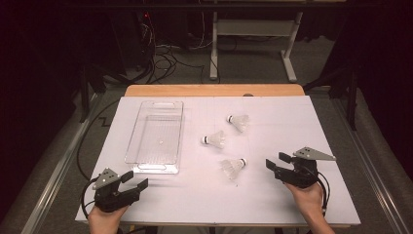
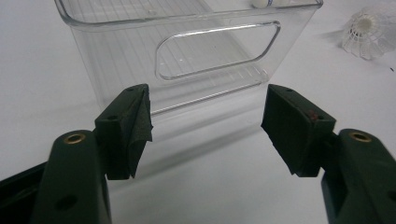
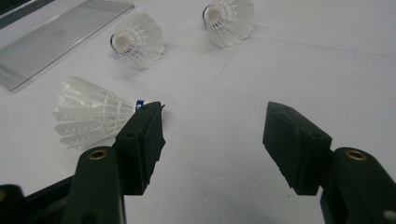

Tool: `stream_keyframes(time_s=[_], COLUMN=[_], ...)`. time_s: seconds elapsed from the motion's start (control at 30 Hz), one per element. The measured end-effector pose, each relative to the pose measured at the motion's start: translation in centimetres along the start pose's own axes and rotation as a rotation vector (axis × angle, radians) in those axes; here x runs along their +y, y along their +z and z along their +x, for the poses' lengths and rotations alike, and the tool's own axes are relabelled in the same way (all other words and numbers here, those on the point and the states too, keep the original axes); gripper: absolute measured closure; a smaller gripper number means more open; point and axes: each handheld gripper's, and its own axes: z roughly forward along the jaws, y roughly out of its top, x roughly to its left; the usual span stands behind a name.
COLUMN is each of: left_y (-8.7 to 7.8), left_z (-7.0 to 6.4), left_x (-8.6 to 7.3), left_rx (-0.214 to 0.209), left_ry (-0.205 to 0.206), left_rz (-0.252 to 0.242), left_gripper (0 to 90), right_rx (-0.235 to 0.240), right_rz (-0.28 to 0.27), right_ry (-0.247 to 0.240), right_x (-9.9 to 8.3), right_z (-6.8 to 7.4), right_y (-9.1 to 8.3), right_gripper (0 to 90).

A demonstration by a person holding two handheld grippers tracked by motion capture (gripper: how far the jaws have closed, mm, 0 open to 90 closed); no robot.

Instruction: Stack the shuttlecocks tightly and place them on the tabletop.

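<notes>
Three shuttlecocks lie loose right of a clear bin (image 1: 155,137), seemingly awaiting collection. The right gripper (image 1: 275,164), jaws apart, aims at the nearest shuttlecock (image 1: 233,167); the left gripper (image 1: 135,181), also spread, faces the bin's near end, perhaps to steady it.

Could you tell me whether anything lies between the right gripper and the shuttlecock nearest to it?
Nothing visible does. The right gripper is open, and bare white table separates it from the nearest shuttlecock, which lies on its side. The other two shuttlecocks lie farther off.
</notes>
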Motion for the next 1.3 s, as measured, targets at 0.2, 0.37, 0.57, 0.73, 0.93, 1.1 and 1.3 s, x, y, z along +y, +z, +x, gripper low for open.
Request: stream_keyframes(time_s=[0.2, 0.37, 0.57, 0.73, 0.93, 1.1, 1.3], left_y=[0.0, 0.0, 0.0, 0.0, 0.0, 0.0, 0.0], left_z=[0.0, 0.0, 0.0, 0.0, -0.1, -0.1, -0.1], left_x=[0.0, 0.0, 0.0, 0.0, 0.0, 0.0, 0.0], left_rx=[-0.002, 0.001, 0.003, 0.003, 0.005, 0.005, 0.005], left_ry=[0.0, 0.0, 0.001, 0.003, 0.006, 0.008, 0.008], left_rz=[0.002, 0.005, 0.005, 0.005, 0.005, 0.005, 0.004], left_gripper=[33.6, 33.8, 33.9, 33.9, 33.9, 33.9, 33.9], right_rx=[0.001, -0.001, 0.003, 0.007, 0.002, 0.004, 0.006], right_rz=[0.011, 0.025, 0.033, 0.061, 0.077, 0.093, 0.114], right_ry=[0.004, 0.005, 0.006, 0.016, 0.017, 0.018, 0.015], right_x=[0.5, 0.9, 1.7, 2.3, 2.9, 3.6, 4.3], right_z=[0.1, 0.1, 0.5, 0.5, 0.4, 0.4, 0.3], right_y=[0.5, 1.2, 2.0, 2.8, 3.6, 4.1, 4.8], right_gripper=[39.1, 40.0, 43.1, 45.8, 47.2, 48.7, 50.6])
